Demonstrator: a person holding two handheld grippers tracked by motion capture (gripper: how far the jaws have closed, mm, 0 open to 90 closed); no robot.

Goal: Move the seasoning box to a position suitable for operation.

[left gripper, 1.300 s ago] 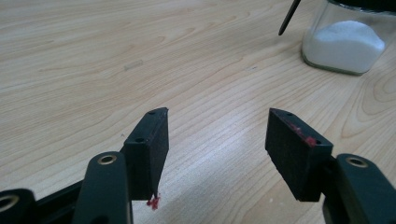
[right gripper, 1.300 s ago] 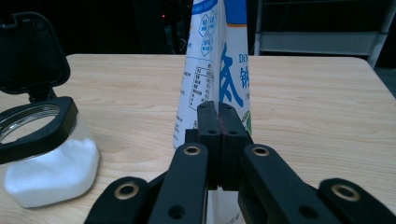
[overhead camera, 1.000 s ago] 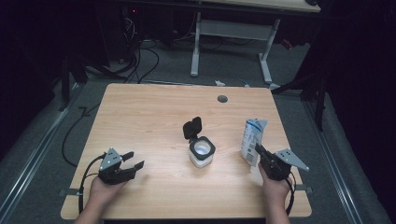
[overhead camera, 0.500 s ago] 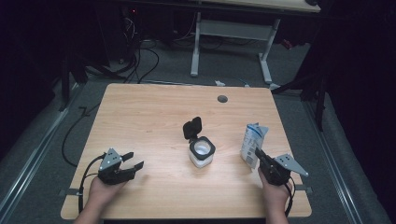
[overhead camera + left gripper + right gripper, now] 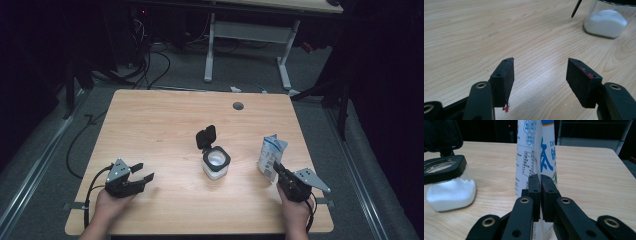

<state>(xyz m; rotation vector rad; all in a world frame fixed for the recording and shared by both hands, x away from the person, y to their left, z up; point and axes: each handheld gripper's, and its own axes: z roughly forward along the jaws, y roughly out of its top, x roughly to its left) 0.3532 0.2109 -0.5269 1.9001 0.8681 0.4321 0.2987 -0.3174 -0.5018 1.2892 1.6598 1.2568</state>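
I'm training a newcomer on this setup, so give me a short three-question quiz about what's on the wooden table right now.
1. True or false: the black hinged lid of the clear glass jar is shut.
2. What lies in the bottom of the jar? A) white granules B) red liquid C) metal screws
3. In the high view, on which side of the jar does the white-and-blue printed pouch stand?

Key
1. False: the lid stands flipped up.
2. A.
3. To its right, upright on the light wooden table.
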